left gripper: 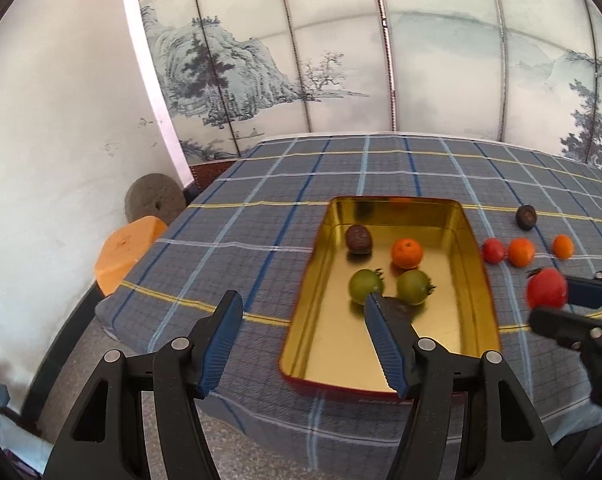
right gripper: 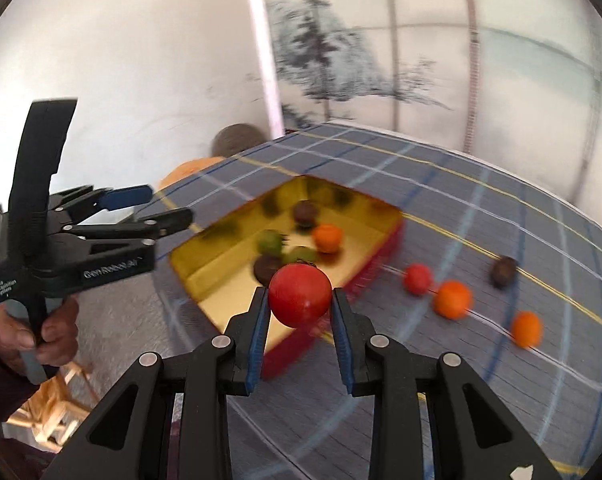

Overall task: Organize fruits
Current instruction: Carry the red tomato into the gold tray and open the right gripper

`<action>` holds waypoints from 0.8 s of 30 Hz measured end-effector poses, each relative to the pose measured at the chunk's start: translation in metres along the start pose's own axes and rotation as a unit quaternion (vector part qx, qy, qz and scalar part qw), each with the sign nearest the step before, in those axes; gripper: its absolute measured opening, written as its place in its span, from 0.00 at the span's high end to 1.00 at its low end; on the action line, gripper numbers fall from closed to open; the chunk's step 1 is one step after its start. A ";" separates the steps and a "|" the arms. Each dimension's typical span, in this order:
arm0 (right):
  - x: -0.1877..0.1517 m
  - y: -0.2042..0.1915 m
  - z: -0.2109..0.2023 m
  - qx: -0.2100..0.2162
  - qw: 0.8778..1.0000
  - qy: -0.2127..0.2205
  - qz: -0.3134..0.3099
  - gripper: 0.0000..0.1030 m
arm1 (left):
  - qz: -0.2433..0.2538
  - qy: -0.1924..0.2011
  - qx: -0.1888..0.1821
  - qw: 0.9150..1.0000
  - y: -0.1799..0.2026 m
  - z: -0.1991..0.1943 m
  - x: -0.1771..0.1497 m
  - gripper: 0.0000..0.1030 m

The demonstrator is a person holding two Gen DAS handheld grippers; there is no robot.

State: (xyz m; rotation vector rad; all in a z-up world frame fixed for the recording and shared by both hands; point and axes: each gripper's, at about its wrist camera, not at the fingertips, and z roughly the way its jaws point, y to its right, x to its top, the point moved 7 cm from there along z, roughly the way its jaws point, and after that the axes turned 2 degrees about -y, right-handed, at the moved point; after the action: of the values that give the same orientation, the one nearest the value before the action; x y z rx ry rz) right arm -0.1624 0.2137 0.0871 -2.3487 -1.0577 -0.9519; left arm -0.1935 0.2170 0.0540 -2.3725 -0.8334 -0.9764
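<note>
We take the table point(left gripper: 261, 216) as our landmark; it wears a blue-grey plaid cloth with white, dark blue and yellow lines. Directly behind it stands a folding screen point(left gripper: 341, 60) of pale panels painted with an ink landscape: cliffs, pines, a small boat, and calligraphy with a red seal near the top. Left of the table runs a plain white wall point(left gripper: 61, 120), lightly scuffed, brightly lit from above. In the corner off the table's far left edge a round grey millstone point(left gripper: 155, 202) leans against the wall, with an orange stool point(left gripper: 127, 254) just before it. Below the table's near edge we note speckled grey flooring point(left gripper: 261, 448).
</note>
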 end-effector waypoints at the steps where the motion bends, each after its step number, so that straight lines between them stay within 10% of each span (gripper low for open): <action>1: 0.002 -0.007 0.008 0.009 1.000 -0.006 -0.005 0.73 | -0.002 -0.001 0.002 1.000 -0.003 0.000 -0.001 0.38; 15: 0.004 -0.012 0.088 0.006 0.997 -0.080 0.012 0.66 | -0.026 -0.013 0.022 0.999 -0.044 0.005 -0.019 0.37; 18: 0.014 -0.003 0.071 0.000 0.999 -0.045 0.031 0.38 | -0.025 -0.013 0.019 0.999 -0.044 0.005 -0.020 0.37; 24: 0.033 0.038 -0.009 -0.044 0.995 0.063 0.058 0.33 | -0.007 -0.006 -0.008 1.000 -0.029 -0.005 -0.015 0.37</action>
State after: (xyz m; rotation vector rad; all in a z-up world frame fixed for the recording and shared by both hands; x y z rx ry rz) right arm -0.1211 0.2003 0.1144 -2.3565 -0.8367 -1.1054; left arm -0.2238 0.2298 0.0507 -2.3915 -0.8498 -0.9777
